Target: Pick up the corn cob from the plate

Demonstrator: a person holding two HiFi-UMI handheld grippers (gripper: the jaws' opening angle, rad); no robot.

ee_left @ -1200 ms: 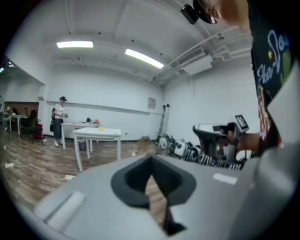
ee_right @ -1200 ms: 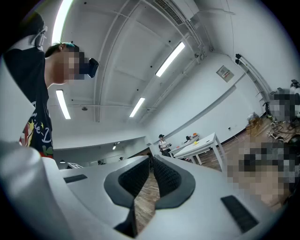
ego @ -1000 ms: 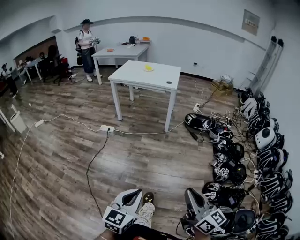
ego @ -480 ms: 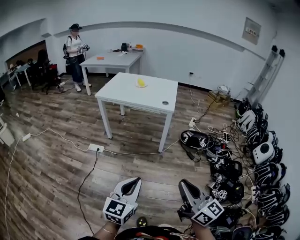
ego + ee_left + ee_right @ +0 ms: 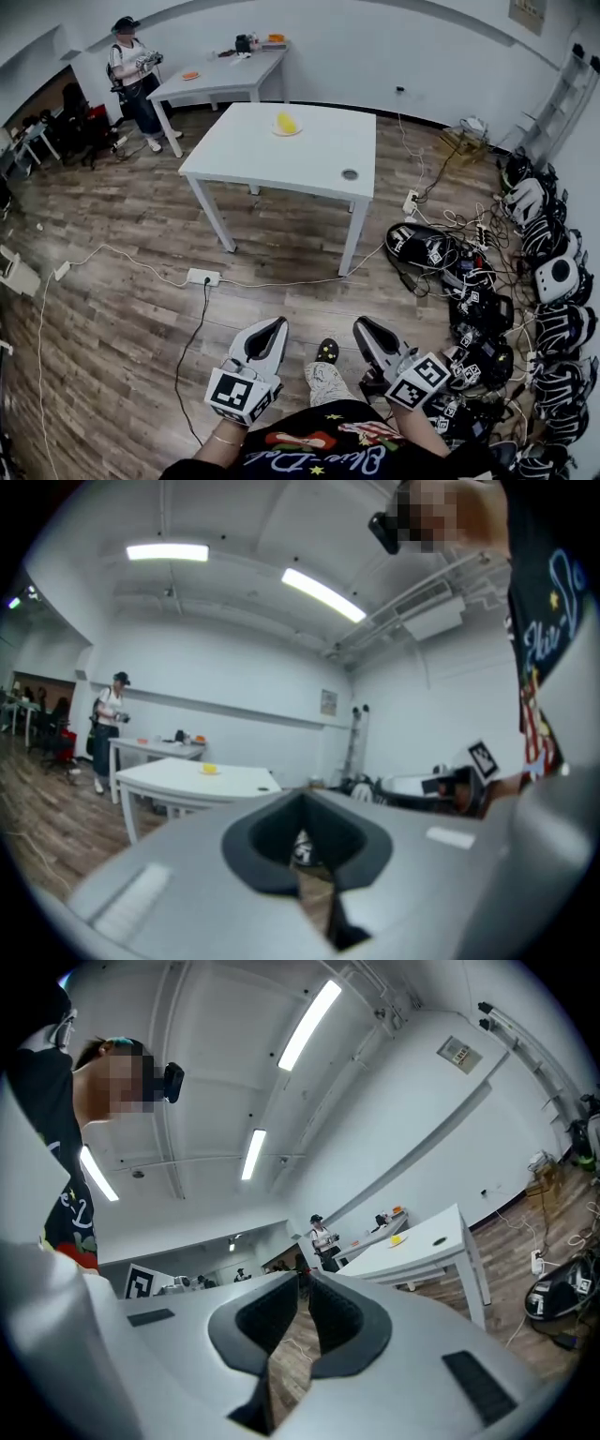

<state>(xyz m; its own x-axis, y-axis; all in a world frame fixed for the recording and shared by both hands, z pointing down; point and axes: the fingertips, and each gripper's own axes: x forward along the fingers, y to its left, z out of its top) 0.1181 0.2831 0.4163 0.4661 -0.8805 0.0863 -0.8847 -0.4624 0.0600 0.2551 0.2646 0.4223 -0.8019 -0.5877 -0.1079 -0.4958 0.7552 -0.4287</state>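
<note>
The yellow corn cob lies on a small plate on the far side of the white table, well ahead of me across the wood floor. It shows small in the left gripper view and the right gripper view. My left gripper and right gripper are held side by side low in the head view, over the floor and far short of the table. Both point level toward it. Each is shut, jaws meeting with nothing between them.
A small dark round thing sits near the table's front right corner. A power strip and cables cross the floor in front of the table. Headsets and gear are piled along the right wall. A person stands by a second table.
The table has come closer and lower in the head view as I move toward it. Both grippers travel forward with me, still side by side with jaws shut.
</note>
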